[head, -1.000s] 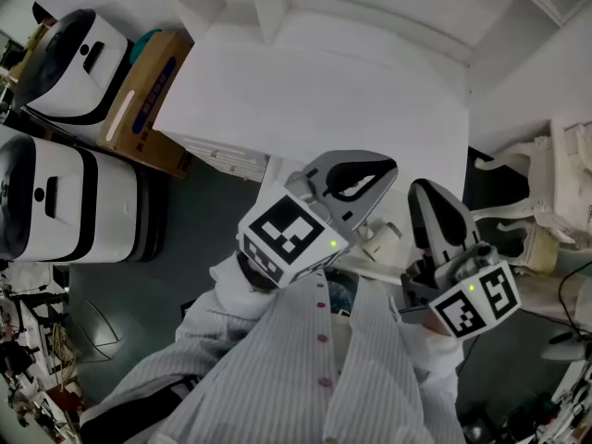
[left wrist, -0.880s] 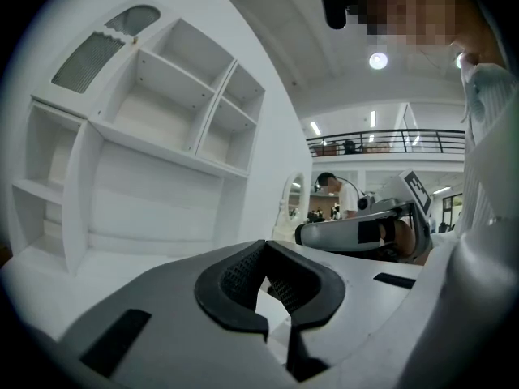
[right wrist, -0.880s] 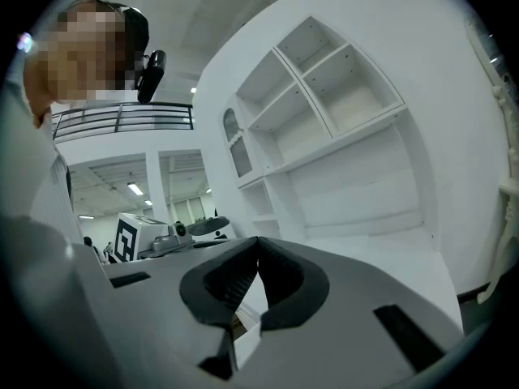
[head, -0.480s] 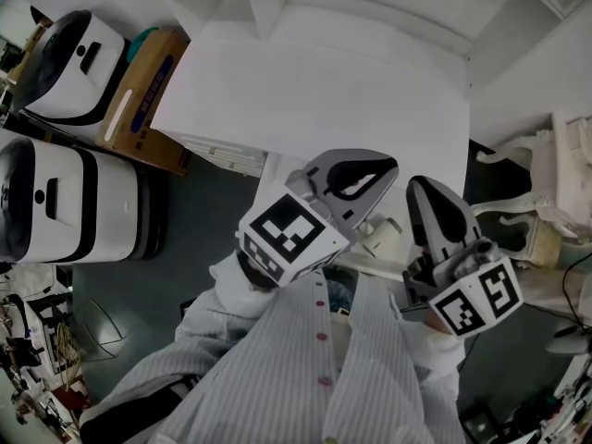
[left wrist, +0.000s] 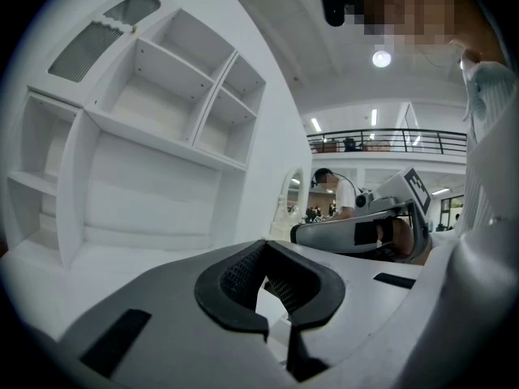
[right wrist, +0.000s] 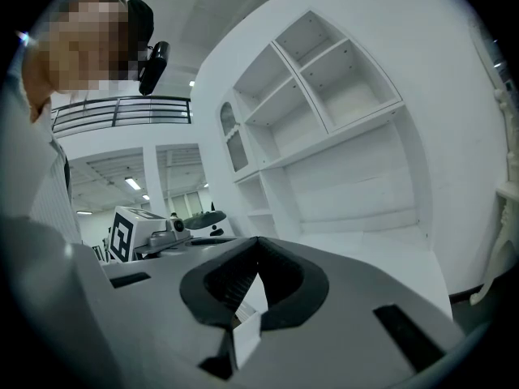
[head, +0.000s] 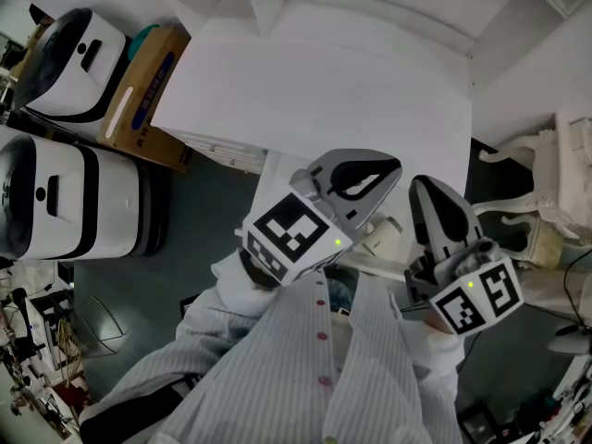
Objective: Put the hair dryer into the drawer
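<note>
Moved next to nothing since a second back: only a slight rightward drift of the left hand-held gripper [head: 388, 166], with the right hand-held gripper [head: 428, 192] about where it was. Both held close in front of the striped, buttoned shirt [head: 305, 368].

Pressed together on both sides, jaws meeting at the tips with only the hollow of the black ribbed pads left between. Pinching nothing, just white tabletop [head: 314, 91] showing through the gaps. Pointing nearly level toward the white shelving unit [left wrist: 162, 96] at the back of the tabletop.

Probably the hair dryer: a cream, rounded plastic piece [head: 384, 237] low down between the two, below their level and by the tabletop's near edge, partly covered by the left one's grey body. Lying just right of the left and just left of the right, so within reach of either, perhaps a shade nearer the right. Long axis unreadable from so small a patch.

No drawer plainly in view; possibly the pale bar [head: 375, 268] crossing under the cream piece, though not certain.

Judged not yet started: needs jaws spread first, then a dip down and inward toward the cream piece.
</note>
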The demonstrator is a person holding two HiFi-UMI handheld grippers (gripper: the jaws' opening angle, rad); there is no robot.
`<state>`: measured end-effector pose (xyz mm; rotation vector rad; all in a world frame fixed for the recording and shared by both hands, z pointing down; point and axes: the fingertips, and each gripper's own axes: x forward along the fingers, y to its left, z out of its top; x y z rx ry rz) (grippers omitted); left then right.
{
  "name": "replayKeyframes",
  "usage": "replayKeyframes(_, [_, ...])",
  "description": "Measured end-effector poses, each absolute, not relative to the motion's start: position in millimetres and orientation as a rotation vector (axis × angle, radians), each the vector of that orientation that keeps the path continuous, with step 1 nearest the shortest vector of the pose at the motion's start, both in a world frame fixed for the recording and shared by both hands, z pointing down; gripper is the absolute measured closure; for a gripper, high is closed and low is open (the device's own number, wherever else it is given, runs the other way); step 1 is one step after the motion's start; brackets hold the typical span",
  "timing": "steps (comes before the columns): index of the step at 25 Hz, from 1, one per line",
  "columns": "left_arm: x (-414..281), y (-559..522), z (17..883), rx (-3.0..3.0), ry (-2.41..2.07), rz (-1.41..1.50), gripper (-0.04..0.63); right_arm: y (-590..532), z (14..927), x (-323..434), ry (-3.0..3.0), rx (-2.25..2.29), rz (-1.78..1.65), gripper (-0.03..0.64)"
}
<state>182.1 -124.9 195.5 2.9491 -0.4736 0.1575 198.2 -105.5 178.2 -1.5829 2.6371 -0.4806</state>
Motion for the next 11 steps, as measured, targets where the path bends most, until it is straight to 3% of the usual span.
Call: replayKeyframes(11, [185.8, -130.8, 195.2, 2.948, -0.476, 0.161, 0.586, -110.5, 179.2, 200.4, 2.647, -1.581, -0.486, 0.606])
